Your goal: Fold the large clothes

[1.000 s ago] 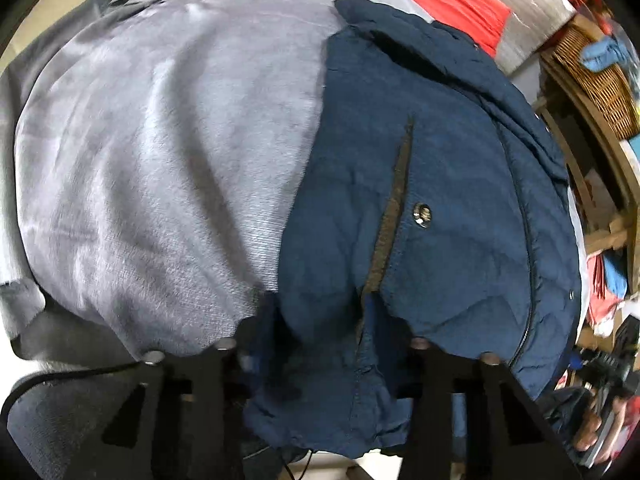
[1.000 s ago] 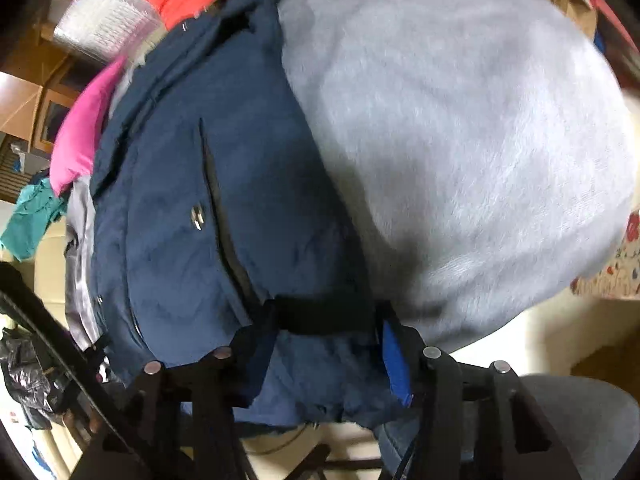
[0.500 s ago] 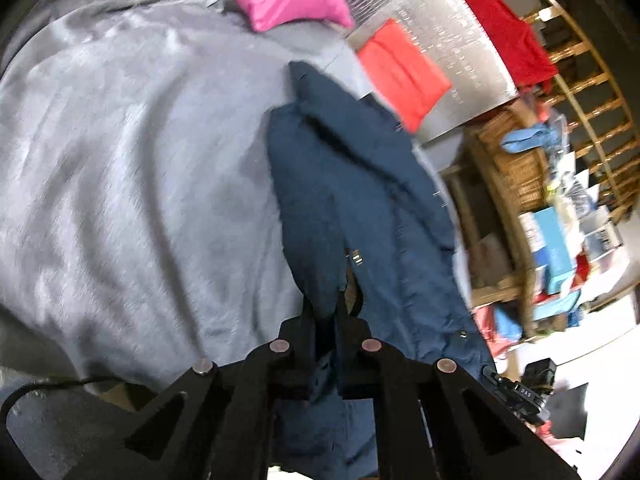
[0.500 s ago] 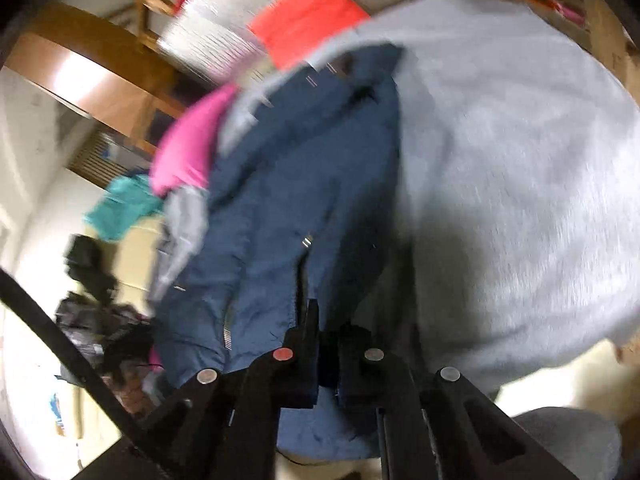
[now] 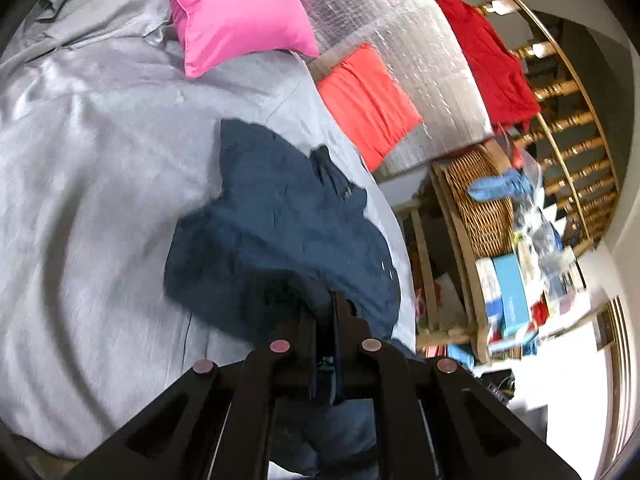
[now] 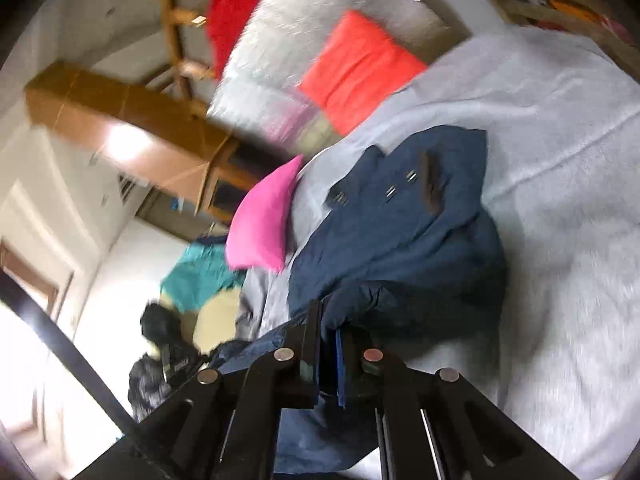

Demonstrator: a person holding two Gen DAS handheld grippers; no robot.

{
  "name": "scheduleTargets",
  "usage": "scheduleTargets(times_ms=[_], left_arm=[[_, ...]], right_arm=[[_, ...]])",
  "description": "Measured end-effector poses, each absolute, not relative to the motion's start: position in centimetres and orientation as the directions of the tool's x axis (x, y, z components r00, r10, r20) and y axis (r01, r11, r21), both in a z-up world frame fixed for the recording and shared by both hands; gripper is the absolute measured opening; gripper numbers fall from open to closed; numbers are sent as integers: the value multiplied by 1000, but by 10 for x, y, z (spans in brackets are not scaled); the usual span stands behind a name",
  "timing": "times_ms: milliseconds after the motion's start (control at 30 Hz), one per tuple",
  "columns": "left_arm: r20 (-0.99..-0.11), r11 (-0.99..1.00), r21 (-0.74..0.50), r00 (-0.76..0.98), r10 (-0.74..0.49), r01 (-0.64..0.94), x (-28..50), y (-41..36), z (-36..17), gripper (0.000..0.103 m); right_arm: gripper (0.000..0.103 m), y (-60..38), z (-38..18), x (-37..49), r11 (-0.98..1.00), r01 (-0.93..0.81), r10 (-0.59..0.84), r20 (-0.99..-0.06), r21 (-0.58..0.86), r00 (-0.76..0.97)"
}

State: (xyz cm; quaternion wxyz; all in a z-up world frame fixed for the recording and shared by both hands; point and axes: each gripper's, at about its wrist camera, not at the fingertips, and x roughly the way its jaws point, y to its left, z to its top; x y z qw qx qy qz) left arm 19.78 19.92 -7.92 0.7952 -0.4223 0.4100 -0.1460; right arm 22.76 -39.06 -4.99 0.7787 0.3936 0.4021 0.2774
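Two claws, left claw (image 5: 325, 334) and right claw (image 6: 334, 340), each pinch one navy jacket (image 5: 280, 232), bunched on the grey blanket (image 5: 88, 200) ahead; two pillows beyond: one pink pillow (image 5: 236, 8), one orange pillow (image 5: 370, 102).

My right hand-held gripper (image 6: 330, 332) pinches the hem of the navy jacket (image 6: 404, 232), which trails over the grey bedspread (image 6: 560, 160) beside a pink pillow (image 6: 264, 224).

Navy quilted jacket (image 5: 280, 232) with metal snaps, crumpled mid-frame on the grey bed cover (image 5: 92, 184). Near hem lifted off it, toward bottom centre.
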Motion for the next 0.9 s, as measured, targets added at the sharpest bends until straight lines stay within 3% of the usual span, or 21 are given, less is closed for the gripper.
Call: scheduleTargets(times_ms=[200,400,500,600,633,667,700,733,767,800,900], left_arm=[[-543,560,-807,608,-579,-187,264,204,-94,7],[-619,629,-739,609,-496,-239,300,195,-142,10],[-646,557,-751,568,-510,-354,311,202,-166,27],[-670,611,-720,560,-488,-329,311,200,-152,41],[-667,631,-713,575,-474,-307,307,201,-143,56],[-662,640,-710,591,-461,-295,303,203,-136,78],[-655,653,-699,626,-423,-290,295,207,-126,86],[-648,659,-692,655,-388,-295,290,212,-121,89],[-649,674,-674,680,-342,-304,283,215,-114,90],[-655,690,-654,687,-314,-309,280,215,-111,90],[-649,731,-620,710,-274,-285,264,204,-102,89]], right_arm=[[6,-387,-72,310,523,-27,734,-434,852,522],[10,-378,-105,354,638,-26,658,-528,769,537],[14,-370,-134,377,653,52,626,-577,756,525],[14,-370,-141,387,645,90,627,-592,759,505],[15,-370,-135,386,656,65,630,-592,752,502],[19,-372,-131,383,657,47,633,-585,752,507],[32,-375,-127,379,652,36,639,-575,757,512],[43,-378,-123,373,640,30,645,-559,768,521],[72,-381,-119,367,626,20,651,-536,780,538],[81,-382,-114,361,628,9,642,-524,778,560],[81,-380,-98,345,672,-17,598,-528,741,603]])
